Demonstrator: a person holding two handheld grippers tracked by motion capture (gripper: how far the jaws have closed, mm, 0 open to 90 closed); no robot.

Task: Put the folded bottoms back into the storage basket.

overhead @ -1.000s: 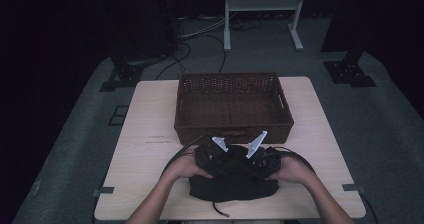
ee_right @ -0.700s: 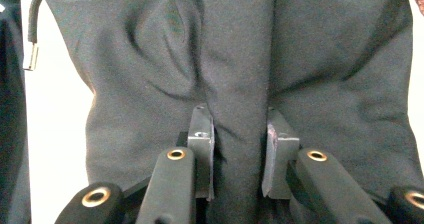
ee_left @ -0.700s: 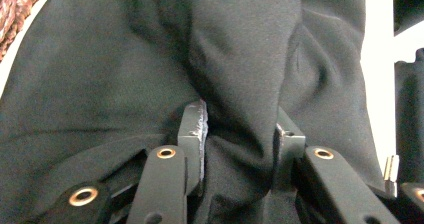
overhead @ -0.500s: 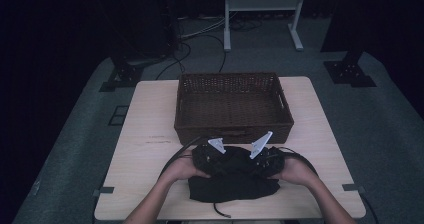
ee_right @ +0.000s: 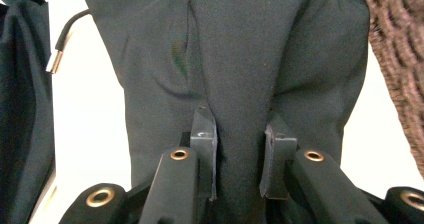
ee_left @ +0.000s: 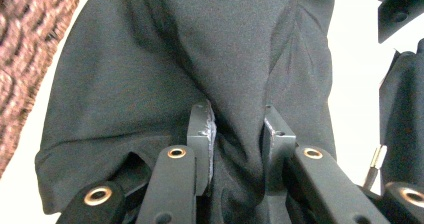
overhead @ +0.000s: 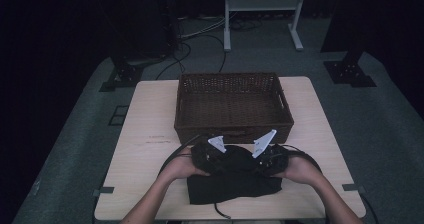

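Observation:
A black cloth [overhead: 232,186] with a drawstring lies bunched at the front of the wooden table [overhead: 150,129]. Its upper edge is lifted between the two hands. My left gripper [overhead: 224,159] has just closed its jaws on a fold of the black cloth [ee_left: 200,49], which is pinched between the pads of the left gripper [ee_left: 239,134]. My right gripper [overhead: 261,160] is shut too, and its view shows a fold of the black cloth [ee_right: 250,44] clamped in the right gripper [ee_right: 240,139]. Both grippers point toward the wicker basket [overhead: 232,131].
The brown wicker basket stands just beyond the cloth, at the table's middle and back, and its weave shows at one edge of each gripper view [ee_left: 25,44] [ee_right: 400,59]. A metal-tipped drawstring end [ee_right: 56,59] lies on the table. Cables trail from both grippers.
Both grippers have risen a little with the cloth's upper edge, which is now gathered and held off the table between them.

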